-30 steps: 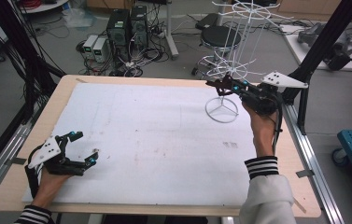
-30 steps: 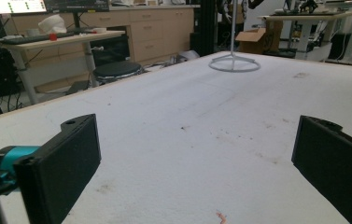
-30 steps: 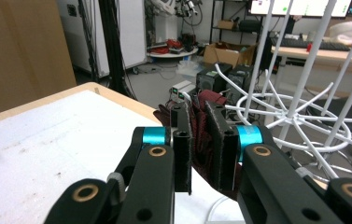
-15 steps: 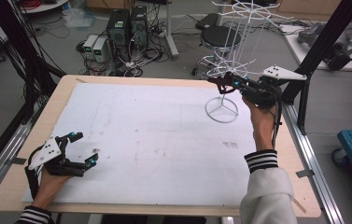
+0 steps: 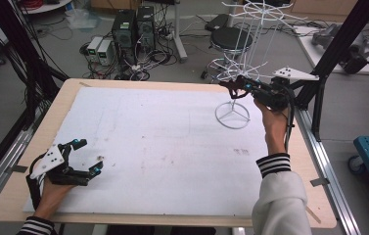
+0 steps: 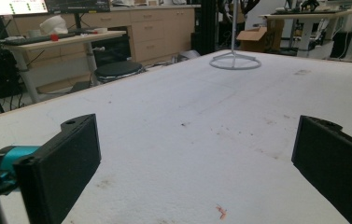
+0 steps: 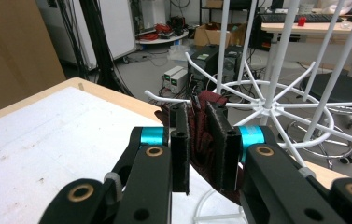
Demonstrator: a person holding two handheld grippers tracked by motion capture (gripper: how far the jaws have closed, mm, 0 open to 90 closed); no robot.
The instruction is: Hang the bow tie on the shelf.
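A tall white wire rack (image 5: 248, 34) stands on a round base (image 5: 232, 115) at the table's far right. My right gripper (image 5: 229, 87) is raised beside the rack's lowest ring of arms, shut on a dark red piece of cloth (image 5: 226, 83). In the right gripper view the cloth (image 7: 202, 140) is pinched between the jaws of the right gripper (image 7: 200, 111), just in front of a wire arm (image 7: 164, 99) of the rack (image 7: 268, 110). My left gripper (image 5: 87, 156) rests at the near left of the table, open, with nothing between its jaws (image 6: 197, 154).
A white foam sheet (image 5: 162, 142) covers the wooden table. The rack's base (image 6: 235, 60) shows far ahead in the left gripper view. Black frame posts (image 5: 336, 46) rise at the right edge. Computers (image 5: 132, 29) and a stool (image 5: 231, 36) stand on the floor beyond.
My right gripper has risen slightly with the dark red cloth, staying by the rack's lower arms. The left gripper has not moved.
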